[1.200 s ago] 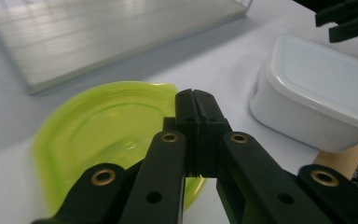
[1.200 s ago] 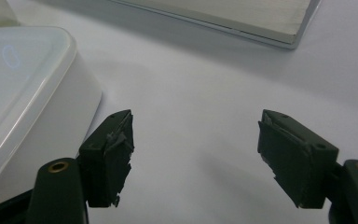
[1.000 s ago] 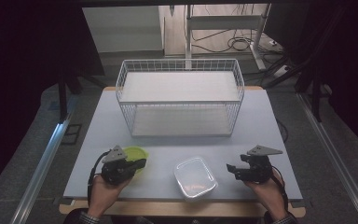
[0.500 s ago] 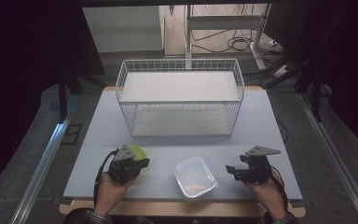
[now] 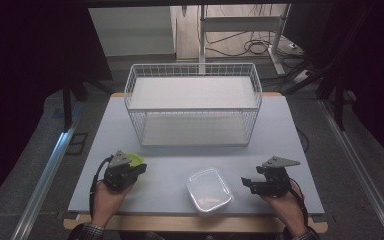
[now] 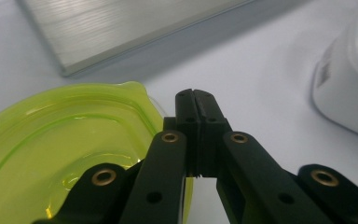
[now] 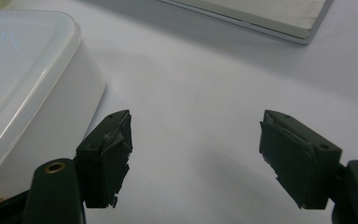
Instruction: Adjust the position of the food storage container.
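Partly behind left tongs (image 6: pixel 197 100), green lid (image 6: pixel 65 140)

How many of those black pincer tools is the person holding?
2. The left gripper is at the table's near left, jaws shut beside a green lid. The right gripper is at the near right, jaws open, beside a clear tub.

Both grippers, the left gripper (image 5: pixel 139 169) and the right gripper (image 5: pixel 246 183), are showing black bodies, grey three-cornered plates, brass-ringed pivots and trailing black cables; plaid cuffs are peeking in at the frame's bottom.
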`<state>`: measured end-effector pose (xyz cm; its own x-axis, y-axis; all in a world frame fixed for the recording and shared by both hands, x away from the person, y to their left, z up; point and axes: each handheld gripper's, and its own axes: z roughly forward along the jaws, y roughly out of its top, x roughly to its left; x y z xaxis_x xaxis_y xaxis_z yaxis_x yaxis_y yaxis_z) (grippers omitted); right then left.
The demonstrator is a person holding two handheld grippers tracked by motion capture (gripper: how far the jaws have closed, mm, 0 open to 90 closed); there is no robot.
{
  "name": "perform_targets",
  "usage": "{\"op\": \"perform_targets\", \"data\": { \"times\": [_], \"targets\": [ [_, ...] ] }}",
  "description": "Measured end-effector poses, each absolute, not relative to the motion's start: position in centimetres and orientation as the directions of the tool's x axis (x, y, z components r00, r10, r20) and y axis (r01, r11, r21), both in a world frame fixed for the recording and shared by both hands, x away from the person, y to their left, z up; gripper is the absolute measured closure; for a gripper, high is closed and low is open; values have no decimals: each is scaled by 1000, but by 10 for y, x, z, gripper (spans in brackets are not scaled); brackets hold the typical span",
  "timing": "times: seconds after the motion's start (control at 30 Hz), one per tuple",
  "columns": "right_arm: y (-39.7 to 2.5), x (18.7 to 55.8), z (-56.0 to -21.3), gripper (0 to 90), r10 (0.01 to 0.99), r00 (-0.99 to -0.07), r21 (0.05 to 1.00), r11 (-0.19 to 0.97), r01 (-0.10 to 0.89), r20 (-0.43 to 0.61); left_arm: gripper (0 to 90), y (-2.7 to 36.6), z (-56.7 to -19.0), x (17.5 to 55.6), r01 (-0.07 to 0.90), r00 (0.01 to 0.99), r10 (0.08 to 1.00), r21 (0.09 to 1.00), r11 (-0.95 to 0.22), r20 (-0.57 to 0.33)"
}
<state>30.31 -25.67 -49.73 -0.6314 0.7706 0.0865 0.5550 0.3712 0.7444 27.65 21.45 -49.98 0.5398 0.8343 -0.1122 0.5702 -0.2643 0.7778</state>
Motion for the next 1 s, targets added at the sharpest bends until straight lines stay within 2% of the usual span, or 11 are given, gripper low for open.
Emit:
{"op": "perform_targets", "data": {
  "times": [0.27,0.43,0.53,0.67,0.7,0.73,0.77,0.9,1.0],
  "targets": [
    [-256,303,-497,257,770,-633,743,374,556,86,897,228,-500,278,586,512,850,775,-237,-127],
    [-256,302,-497,267,770,-632,743,372,557,89,897,224,-500,276,585,518,845,776,-235,-135],
    [-256,301,-495,319,768,-635,738,376,560,90,897,219,-498,276,573,542,827,785,-235,-148],
    [-254,297,-491,498,762,-641,731,388,562,89,896,210,-497,274,557,568,808,795,-239,-155],
    [-253,294,-487,589,754,-651,727,399,559,86,895,204,-496,272,547,576,804,801,-243,-149],
    [-252,292,-486,626,749,-657,730,403,551,83,889,202,-496,272,546,581,800,801,-246,-151],
    [-252,292,-486,626,749,-657,730,403,551,83,881,202,-496,272,546,581,800,801,-246,-151],
    [-248,283,-481,794,715,-693,737,419,531,93,879,192,-499,272,551,606,778,793,-262,-164],
    [-245,276,-480,870,689,-719,733,443,516,89,879,186,-501,272,546,623,764,792,-273,-166]
  ]
}}
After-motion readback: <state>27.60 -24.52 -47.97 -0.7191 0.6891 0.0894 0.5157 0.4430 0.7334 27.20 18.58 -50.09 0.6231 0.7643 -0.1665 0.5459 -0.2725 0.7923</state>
